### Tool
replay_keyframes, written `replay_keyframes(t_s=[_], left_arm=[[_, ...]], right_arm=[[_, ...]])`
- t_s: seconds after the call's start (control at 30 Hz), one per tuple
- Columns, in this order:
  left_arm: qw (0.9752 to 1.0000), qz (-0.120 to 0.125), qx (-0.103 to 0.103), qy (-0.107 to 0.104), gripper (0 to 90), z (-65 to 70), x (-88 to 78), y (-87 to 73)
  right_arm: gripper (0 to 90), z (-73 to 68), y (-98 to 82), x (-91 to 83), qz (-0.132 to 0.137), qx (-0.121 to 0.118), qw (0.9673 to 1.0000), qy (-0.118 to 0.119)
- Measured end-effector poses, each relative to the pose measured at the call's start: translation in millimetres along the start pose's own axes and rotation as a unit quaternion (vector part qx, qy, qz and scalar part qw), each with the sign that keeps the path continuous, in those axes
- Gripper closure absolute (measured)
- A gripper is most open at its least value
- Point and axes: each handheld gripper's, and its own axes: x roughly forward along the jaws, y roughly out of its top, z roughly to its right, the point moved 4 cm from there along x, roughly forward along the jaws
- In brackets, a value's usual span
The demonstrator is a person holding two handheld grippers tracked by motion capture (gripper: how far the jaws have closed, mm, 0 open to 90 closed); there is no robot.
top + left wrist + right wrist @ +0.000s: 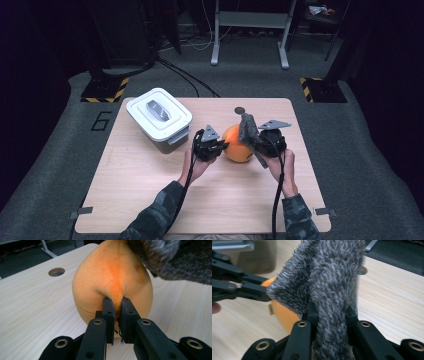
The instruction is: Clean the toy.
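An orange plush ball (236,144) sits at the middle of the wooden table (150,200), between my two grippers. My left gripper (220,145) is shut on a pinch of the orange plush ball's fabric (112,277); its fingertips (108,305) bite into a fold. A grey fuzzy cloth (247,128) stands up from my right gripper (256,142), which is shut on it. In the right gripper view the grey fuzzy cloth (332,285) runs down between the jaws and drapes over the orange plush ball (284,315). The left gripper's black jaws (239,287) reach in from the left there.
A white lidded bin (159,118) with a grey handle stands at the table's back left. A round cable hole (239,110) lies near the far edge, also seen as a hole (56,271) in the left gripper view. Dark floor and frame legs lie beyond.
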Motion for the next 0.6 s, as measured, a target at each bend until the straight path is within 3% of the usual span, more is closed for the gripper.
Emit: replay_keyframes(t_s=[0.2, 0.27, 0.43, 0.6], left_arm=[[1.0, -0.001, 0.006, -0.003, 83.5, 2.7, 0.9, 2.1], [0.9999, -0.005, 0.009, -0.006, 83.5, 2.6, 2.0, 1.2], [0.9999, -0.006, 0.013, -0.01, 83.5, 4.7, 3.3, 0.6], [0.9998, -0.006, 0.013, -0.016, 83.6, 7.1, 5.3, 0.0]], right_arm=[[74.0, -20.0, 3.7, 7.2, -0.011, -0.028, 0.9995, 0.002], [74.0, -23.0, 2.7, 13.3, -0.022, -0.041, 0.9989, -0.008], [74.4, -20.3, 2.6, 16.0, -0.029, -0.034, 0.9988, -0.021], [74.6, -5.4, 0.9, 20.6, -0.044, -0.026, 0.9976, -0.047]])
